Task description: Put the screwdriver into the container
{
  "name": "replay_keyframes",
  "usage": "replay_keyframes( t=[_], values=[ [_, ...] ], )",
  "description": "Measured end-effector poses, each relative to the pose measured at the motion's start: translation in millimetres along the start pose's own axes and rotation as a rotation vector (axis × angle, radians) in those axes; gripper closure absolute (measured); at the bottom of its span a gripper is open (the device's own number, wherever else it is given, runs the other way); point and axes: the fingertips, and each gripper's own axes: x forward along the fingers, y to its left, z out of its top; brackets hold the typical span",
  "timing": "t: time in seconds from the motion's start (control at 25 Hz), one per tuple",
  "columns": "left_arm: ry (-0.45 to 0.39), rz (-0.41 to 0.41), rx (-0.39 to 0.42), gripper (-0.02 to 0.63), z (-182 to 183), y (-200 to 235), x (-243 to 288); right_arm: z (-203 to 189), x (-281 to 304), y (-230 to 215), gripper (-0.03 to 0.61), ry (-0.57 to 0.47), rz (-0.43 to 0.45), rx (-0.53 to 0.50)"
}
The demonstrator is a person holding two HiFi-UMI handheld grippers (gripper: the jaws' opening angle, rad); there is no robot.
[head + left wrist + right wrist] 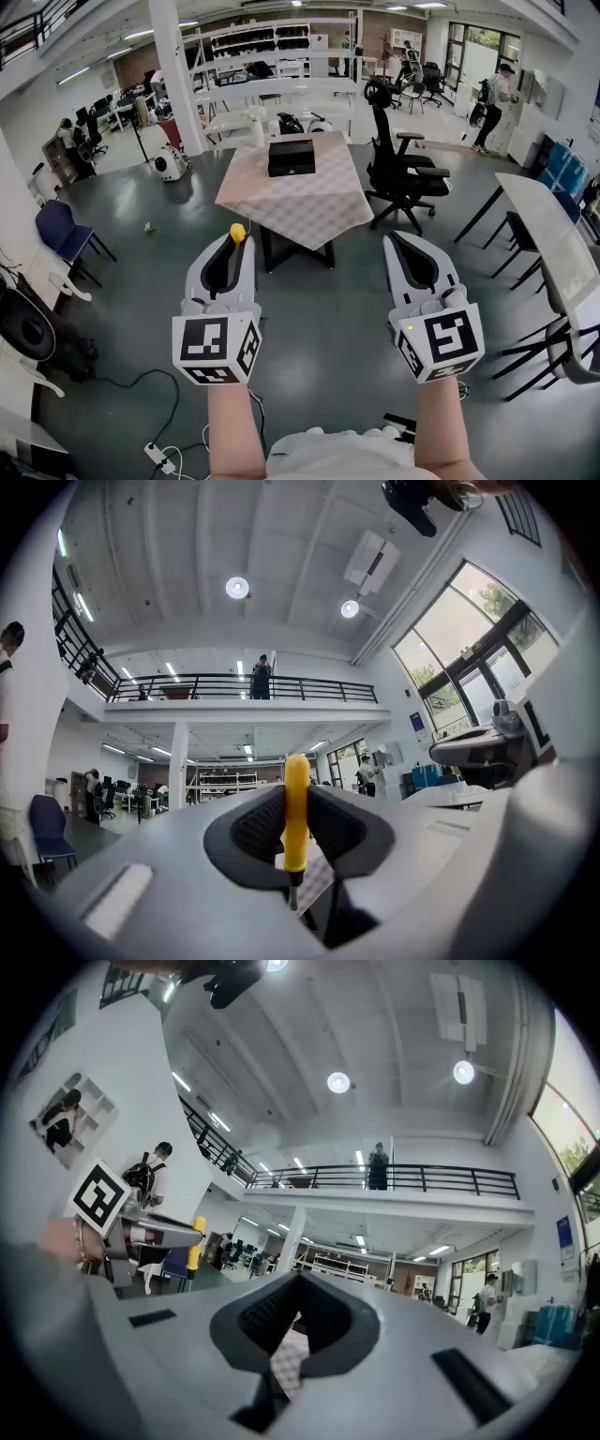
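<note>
Pinched mid-handle in left tool point(234, 248), well short of container point(292, 157) on counter point(300, 208): screwdriver point(296, 808). Right tool point(392, 240) shut, empty. Probably light, stiff, smooth plastic (may swivel), best gripped there.

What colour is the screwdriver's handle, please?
Yellow; the screwdriver handle shows best in the left gripper view.

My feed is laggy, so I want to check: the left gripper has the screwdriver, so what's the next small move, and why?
Probably step forward toward the table, carrying the left gripper toward the black container. Its jaws are clamped on the yellow-handled screwdriver, but the container sits on the checked cloth well ahead of both grippers, seemingly beyond reach from here.
</note>
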Motion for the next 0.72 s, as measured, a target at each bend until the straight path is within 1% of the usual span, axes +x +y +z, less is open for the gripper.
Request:
replay_keyframes(
  t=[0.24, 0.4, 0.56, 0.72],
  values=[
    [-0.014, -0.015, 0.007, 0.538, -4, 28, 6, 5, 24, 18, 0.574, -0.001, -0.003, -0.006],
    [-0.016, -0.019, 0.003, 0.538, -13, 45, 16, 3, 46, 25, 0.574, -0.009, -0.002, -0.007],
    [-0.013, -0.019, -0.001, 0.538, -24, 57, 34, -1, 72, 27, 0.574, -0.014, 0.014, -0.009],
    [-0.006, -0.008, 0.001, 0.538, -38, 66, 64, -17, 109, 17, 0.574, -0.013, 0.029, 0.003]
  ],
)
